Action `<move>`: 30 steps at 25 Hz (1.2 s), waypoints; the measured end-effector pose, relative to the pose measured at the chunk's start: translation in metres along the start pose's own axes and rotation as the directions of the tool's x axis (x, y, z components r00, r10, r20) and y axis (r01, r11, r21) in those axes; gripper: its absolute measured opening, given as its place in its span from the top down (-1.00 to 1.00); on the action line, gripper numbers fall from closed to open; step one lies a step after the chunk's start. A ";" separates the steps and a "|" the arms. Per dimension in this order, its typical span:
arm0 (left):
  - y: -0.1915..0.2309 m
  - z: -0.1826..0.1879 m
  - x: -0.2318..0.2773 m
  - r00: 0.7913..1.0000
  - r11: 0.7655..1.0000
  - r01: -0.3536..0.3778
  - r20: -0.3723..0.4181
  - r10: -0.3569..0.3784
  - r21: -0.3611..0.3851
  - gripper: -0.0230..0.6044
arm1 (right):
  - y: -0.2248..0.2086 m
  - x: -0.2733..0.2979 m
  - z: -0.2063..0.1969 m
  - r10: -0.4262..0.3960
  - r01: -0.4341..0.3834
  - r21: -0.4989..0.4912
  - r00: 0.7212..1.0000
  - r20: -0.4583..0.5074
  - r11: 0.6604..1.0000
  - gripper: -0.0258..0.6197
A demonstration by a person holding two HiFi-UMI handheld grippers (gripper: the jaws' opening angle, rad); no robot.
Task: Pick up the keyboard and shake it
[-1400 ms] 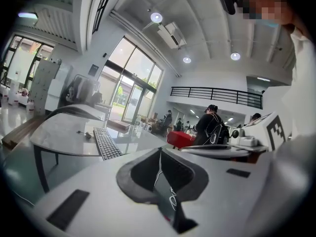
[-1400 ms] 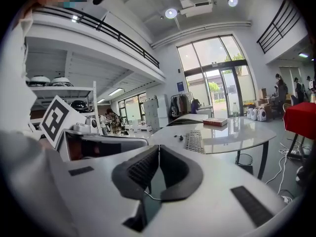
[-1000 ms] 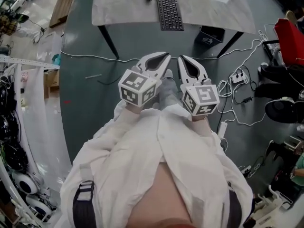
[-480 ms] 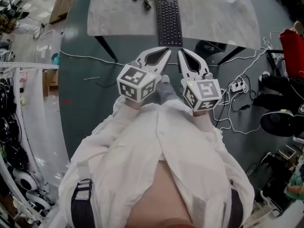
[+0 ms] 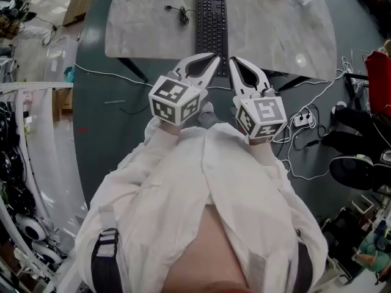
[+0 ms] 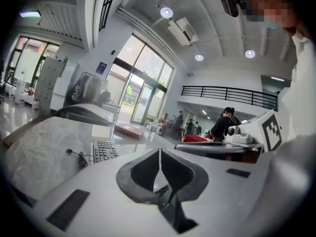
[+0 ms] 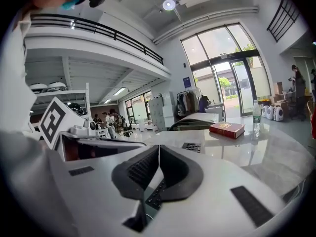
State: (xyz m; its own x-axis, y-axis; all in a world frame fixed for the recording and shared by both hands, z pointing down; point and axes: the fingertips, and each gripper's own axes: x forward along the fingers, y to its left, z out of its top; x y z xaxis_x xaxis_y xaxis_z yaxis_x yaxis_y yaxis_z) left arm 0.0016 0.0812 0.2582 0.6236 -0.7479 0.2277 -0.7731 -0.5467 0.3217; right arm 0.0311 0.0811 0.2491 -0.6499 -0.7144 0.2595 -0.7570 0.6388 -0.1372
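Note:
A black keyboard (image 5: 211, 28) lies lengthwise on the grey marble table (image 5: 140, 17), its cable (image 5: 177, 12) coiled to its left. My left gripper (image 5: 216, 60) and right gripper (image 5: 232, 62) are held side by side in front of the person's chest. Their tips reach the table's near edge, just short of the keyboard's near end. Both are shut with nothing between the jaws. The left gripper view shows the keyboard (image 6: 103, 150) ahead on the left. Keys show through the jaw gap in the right gripper view, with the keyboard's far end (image 7: 191, 146) beyond.
A red book (image 7: 226, 129) and a clear bottle (image 7: 256, 115) stand at the table's far right. Cables and a power strip (image 5: 303, 119) lie on the dark floor right of the table. Shelving and gear line the left edge (image 5: 18, 182). People stand in the background.
Both grippers have moved forward with the person toward the table. The keyboard and table now sit nearer, with the gripper tips at the table's near edge.

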 end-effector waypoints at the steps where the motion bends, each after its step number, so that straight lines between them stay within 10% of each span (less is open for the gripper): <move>1: 0.003 0.002 0.006 1.000 1.000 -0.001 0.000 0.001 0.003 0.85 | -0.005 0.003 0.001 0.006 -0.006 -0.002 1.000 -0.001 1.000 0.83; 30: 0.046 -0.003 0.040 0.996 0.999 -0.014 -0.087 0.011 -0.033 0.85 | -0.041 0.049 -0.006 0.012 -0.010 0.089 0.999 -0.030 0.996 0.83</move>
State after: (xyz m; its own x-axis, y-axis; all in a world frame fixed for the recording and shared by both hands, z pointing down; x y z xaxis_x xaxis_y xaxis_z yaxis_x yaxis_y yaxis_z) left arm -0.0088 0.0273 0.2844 0.6224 -0.7186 0.3101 -0.7777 -0.5230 0.3489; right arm 0.0303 0.0216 0.2729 -0.6569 -0.6975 0.2863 -0.7537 0.6178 -0.2241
